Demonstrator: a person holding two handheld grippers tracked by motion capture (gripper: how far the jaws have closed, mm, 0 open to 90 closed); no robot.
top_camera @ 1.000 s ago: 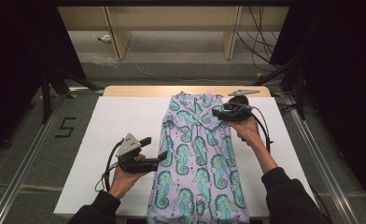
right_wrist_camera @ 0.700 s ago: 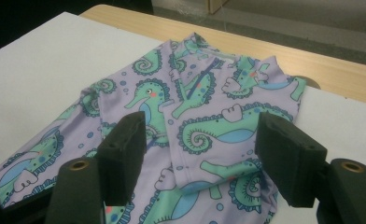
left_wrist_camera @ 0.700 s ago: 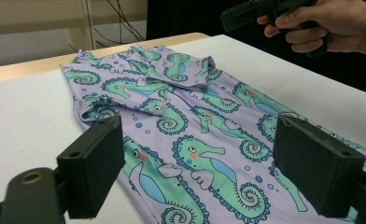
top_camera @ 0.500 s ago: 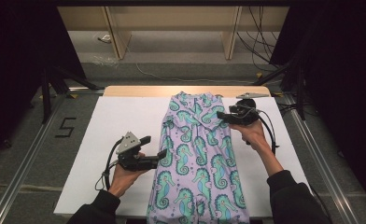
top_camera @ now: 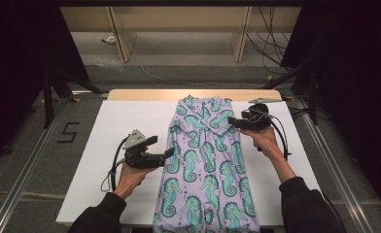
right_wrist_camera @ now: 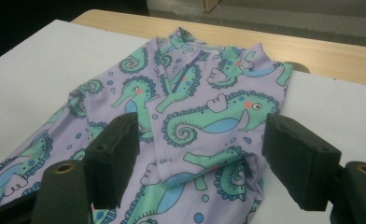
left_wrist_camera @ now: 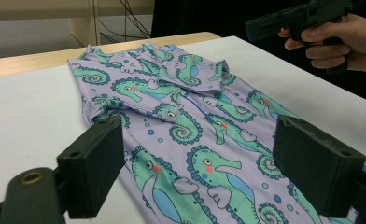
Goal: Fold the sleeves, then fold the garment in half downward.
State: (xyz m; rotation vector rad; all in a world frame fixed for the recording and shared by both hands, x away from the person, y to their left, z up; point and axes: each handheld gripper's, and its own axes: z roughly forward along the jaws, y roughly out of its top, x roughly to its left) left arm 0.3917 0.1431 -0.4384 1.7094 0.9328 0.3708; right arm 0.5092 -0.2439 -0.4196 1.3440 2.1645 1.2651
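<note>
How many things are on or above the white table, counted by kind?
Garment with seahorse print: 1
Hand-held grippers, the left hand-held gripper and the right hand-held gripper: 2
Total: 3

Garment (top_camera: 205,160) flat along mid-table (top_camera: 130,119), running twelve to six o'clock, collar toward twelve. Left gripper (top_camera: 170,152) at its nine o'clock edge, right gripper (top_camera: 231,121) at two o'clock. Shelving (top_camera: 179,29) beyond twelve.
</note>
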